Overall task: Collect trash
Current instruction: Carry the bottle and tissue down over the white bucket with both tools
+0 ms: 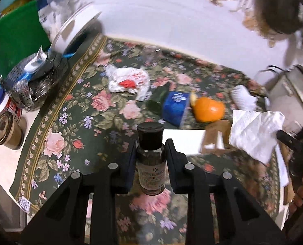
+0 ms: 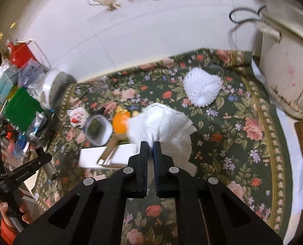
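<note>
My left gripper (image 1: 150,143) is shut on a small brown glass bottle (image 1: 150,163) with a black cap, held above the floral cloth (image 1: 69,126). My right gripper (image 2: 150,145) is shut on a white paper napkin (image 2: 163,122), lifted above the cloth; the napkin also shows in the left wrist view (image 1: 255,130). On the cloth lie a crumpled white and red wrapper (image 1: 129,81), a blue cup (image 1: 176,107) on its side, an orange peel (image 1: 208,109), a white fluted paper liner (image 2: 202,89) and a flat white box (image 2: 108,155) with brown cardboard on it.
A metal strainer (image 1: 22,94) with foil, a can (image 1: 6,130) and a green board (image 1: 14,38) crowd the left side. A large white pot (image 2: 290,65) stands at the right. A white wall (image 1: 161,12) rises behind the cloth.
</note>
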The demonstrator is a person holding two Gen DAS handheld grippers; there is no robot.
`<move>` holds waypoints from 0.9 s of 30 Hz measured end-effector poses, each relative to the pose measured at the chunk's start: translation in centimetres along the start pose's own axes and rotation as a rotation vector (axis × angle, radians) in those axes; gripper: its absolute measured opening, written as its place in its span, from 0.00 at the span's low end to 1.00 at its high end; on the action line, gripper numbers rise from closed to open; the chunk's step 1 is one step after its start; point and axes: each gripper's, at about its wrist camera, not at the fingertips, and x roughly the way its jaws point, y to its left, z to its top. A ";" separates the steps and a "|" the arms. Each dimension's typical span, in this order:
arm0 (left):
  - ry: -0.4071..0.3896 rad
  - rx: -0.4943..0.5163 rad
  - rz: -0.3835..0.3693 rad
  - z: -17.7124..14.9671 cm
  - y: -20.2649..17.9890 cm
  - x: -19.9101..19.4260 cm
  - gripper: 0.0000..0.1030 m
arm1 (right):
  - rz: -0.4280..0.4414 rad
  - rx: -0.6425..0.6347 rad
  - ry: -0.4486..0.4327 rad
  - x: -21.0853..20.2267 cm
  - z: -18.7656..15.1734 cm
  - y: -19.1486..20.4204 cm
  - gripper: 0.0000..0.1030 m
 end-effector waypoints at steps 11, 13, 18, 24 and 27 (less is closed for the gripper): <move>-0.057 0.174 -0.079 -2.8 -2.2 -6.0 0.26 | -0.049 -0.007 -0.080 -6.2 -3.8 4.1 0.05; -0.057 0.203 -0.114 -3.9 -2.2 -7.0 0.26 | -0.066 -0.001 -0.096 -7.2 -5.0 5.0 0.05; -0.045 0.256 -0.173 -6.2 -1.8 -9.2 0.26 | -0.078 0.048 -0.117 -9.1 -8.5 7.0 0.05; -0.035 0.326 -0.226 -9.6 -1.6 -11.5 0.26 | -0.106 0.072 -0.126 -11.1 -12.6 9.2 0.05; -0.014 0.351 -0.246 -11.3 -1.7 -12.1 0.26 | -0.112 0.089 -0.113 -11.9 -14.6 9.9 0.05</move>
